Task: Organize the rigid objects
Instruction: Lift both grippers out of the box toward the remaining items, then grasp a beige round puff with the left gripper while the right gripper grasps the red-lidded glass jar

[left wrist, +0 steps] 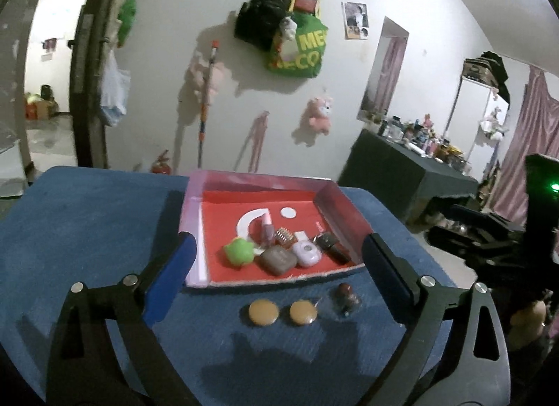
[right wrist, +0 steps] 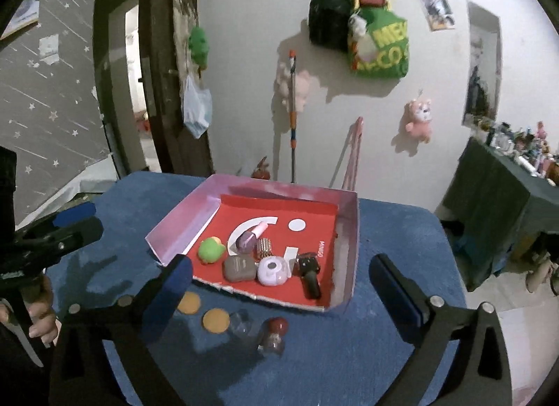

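Note:
A red tray with pink walls (left wrist: 258,175) (right wrist: 279,186) sits on a blue cloth-covered table (left wrist: 87,224). In it lie a green toy (left wrist: 238,251), a brown case (left wrist: 278,259), a lilac case (left wrist: 306,253), a black object (left wrist: 332,247) and a nail polish bottle (left wrist: 267,229). In front of the tray, on the cloth, are two tan discs (left wrist: 263,312) (left wrist: 303,311) and a small brown-capped bottle (left wrist: 346,296) (right wrist: 274,332). My left gripper (left wrist: 279,241) and right gripper (right wrist: 280,262) both hover above the table's near side, open wide, nothing between their fingers.
The wall behind carries hanging bags (left wrist: 297,46), a pink plush (left wrist: 319,114) and a leaning mop (left wrist: 206,98). A doorway (left wrist: 45,84) opens at the left. A dark table with several bottles (left wrist: 412,147) stands at the right. A hand (right wrist: 38,318) holds the left gripper.

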Action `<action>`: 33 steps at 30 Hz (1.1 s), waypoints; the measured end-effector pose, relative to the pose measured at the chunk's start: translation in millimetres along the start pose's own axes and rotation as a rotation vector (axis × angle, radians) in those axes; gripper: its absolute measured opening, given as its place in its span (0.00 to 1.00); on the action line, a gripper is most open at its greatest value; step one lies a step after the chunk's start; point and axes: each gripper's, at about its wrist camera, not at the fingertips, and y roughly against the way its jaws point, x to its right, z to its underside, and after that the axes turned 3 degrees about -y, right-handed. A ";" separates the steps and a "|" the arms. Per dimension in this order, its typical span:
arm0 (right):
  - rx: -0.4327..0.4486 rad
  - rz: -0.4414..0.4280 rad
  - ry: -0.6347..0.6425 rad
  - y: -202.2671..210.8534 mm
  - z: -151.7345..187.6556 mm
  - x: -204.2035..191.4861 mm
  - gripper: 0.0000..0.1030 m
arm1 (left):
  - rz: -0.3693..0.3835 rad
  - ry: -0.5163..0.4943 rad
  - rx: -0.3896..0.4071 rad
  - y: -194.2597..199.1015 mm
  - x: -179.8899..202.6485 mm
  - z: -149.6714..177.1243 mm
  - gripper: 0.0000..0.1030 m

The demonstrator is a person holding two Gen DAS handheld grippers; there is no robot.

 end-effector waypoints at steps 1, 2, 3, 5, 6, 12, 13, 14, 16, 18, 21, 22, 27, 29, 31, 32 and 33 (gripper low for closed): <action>0.013 0.014 0.000 5.6 7.9 -2.7 1.00 | -0.012 -0.003 0.003 4.1 1.3 7.2 0.94; 0.023 0.030 0.003 10.8 15.9 -4.1 1.00 | -0.018 -0.005 0.003 5.7 2.5 11.2 0.94; 0.029 0.047 0.006 13.4 22.9 -5.9 1.00 | -0.034 -0.010 0.001 8.4 4.7 18.6 0.94; 0.036 0.073 0.017 16.7 36.7 -8.3 1.00 | -0.063 -0.022 -0.002 11.7 9.6 32.0 0.94; 0.036 0.086 0.021 16.4 44.0 -9.4 1.00 | -0.064 -0.028 -0.001 14.0 10.9 37.4 0.94; -0.022 0.089 -0.009 1.7 93.6 -8.1 1.00 | -0.098 -0.070 -0.038 10.3 21.3 68.6 0.94; -0.039 0.084 -0.021 -3.4 99.5 -6.5 1.00 | -0.104 -0.074 -0.047 8.1 22.5 72.6 0.95; -0.052 0.081 -0.030 -6.9 104.2 -6.4 1.00 | -0.106 -0.074 -0.061 5.8 22.8 76.3 0.94; -0.079 0.075 -0.050 -14.0 114.3 -2.6 1.00 | -0.107 -0.067 -0.090 -0.3 22.0 82.1 0.95; -0.092 0.073 -0.062 -18.1 119.3 -0.8 1.00 | -0.115 -0.056 -0.112 -6.1 19.3 86.3 0.94; -0.106 0.071 -0.076 -24.0 122.1 2.8 1.00 | -0.131 -0.041 -0.140 -13.9 14.4 90.7 0.94; -0.111 0.076 -0.077 -25.8 122.6 3.9 1.00 | -0.137 -0.039 -0.150 -16.4 13.6 91.7 0.94; -0.145 0.087 -0.082 -40.9 120.3 8.2 1.00 | -0.144 -0.050 -0.234 -36.6 9.3 92.5 0.94; -0.171 0.088 -0.087 -50.7 119.0 10.7 1.00 | -0.147 -0.063 -0.267 -46.9 8.3 92.6 0.94; -0.210 0.091 -0.087 -62.4 117.7 13.2 1.00 | -0.151 -0.070 -0.297 -55.9 7.3 91.9 0.94; -0.231 0.087 -0.088 -68.0 117.4 14.4 1.00 | -0.149 -0.073 -0.314 -61.2 6.4 91.5 0.94; -0.251 0.084 -0.089 -73.8 117.2 15.4 1.00 | -0.148 -0.077 -0.331 -67.2 5.3 91.1 0.94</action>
